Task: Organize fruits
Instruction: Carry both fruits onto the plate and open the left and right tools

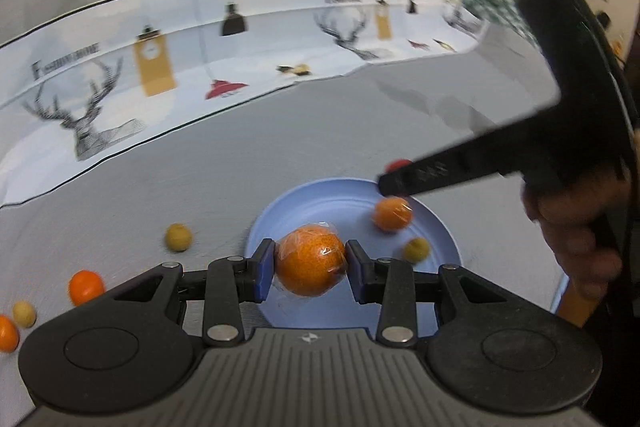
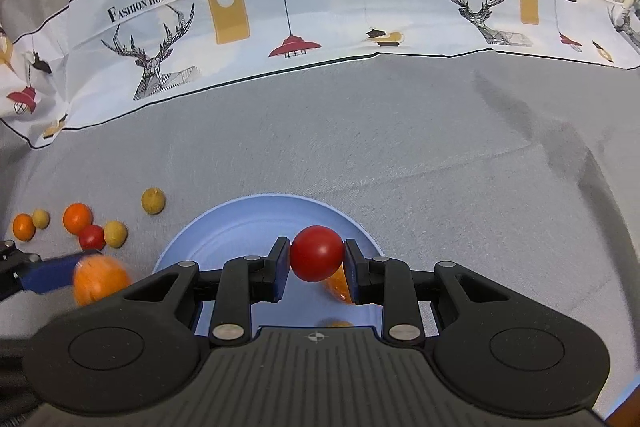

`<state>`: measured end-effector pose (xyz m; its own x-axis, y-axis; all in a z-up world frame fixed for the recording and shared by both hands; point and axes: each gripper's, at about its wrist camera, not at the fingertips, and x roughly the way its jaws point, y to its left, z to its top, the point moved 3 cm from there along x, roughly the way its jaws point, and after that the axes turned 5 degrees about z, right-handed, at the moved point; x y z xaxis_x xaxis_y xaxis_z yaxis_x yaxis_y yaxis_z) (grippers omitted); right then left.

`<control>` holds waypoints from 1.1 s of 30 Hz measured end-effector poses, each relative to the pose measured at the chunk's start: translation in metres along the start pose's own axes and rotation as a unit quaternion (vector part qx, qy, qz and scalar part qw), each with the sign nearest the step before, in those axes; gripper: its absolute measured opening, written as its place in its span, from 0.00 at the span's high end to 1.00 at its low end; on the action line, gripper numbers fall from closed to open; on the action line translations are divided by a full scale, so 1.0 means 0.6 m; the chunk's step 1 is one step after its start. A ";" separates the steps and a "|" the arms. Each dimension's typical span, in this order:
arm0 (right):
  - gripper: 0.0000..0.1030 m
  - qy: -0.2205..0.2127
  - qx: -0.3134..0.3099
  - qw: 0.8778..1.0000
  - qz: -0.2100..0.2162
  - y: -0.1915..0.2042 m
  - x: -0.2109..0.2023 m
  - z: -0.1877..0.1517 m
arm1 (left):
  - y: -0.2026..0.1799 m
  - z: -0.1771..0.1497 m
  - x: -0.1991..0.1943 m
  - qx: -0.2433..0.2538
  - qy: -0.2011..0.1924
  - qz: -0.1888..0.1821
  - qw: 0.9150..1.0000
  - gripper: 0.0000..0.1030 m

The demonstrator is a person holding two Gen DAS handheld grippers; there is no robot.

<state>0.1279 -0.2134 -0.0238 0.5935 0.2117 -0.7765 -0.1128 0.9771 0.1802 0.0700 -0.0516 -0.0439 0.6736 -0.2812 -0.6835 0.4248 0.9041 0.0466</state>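
Blue plate (image 1: 352,195) under both grippers, left gripper (image 1: 310,265) level, clamping wrapped orange (image 1: 310,265), right gripper (image 2: 317,254) pinching red tomato (image 2: 317,253)

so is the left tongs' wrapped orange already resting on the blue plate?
No: in the left wrist view the left tongs grip the plastic-wrapped orange above the round blue plate's near rim, not resting on it.

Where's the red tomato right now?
Right wrist view, centre: the red tomato is clamped in the right gripper above the blue plate.
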 end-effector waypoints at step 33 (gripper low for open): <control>0.69 0.035 -0.037 0.999 0.006 0.020 0.016 -0.014 | -0.033 -0.012 0.013 0.040 0.002 -0.008 0.999 0.55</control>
<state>0.1254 -0.1992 -0.0342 0.5342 0.2211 -0.8160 -0.1795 0.9729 0.1461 0.0623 -0.0695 -0.0556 0.6641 -0.2932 -0.6878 0.4825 0.8708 0.0946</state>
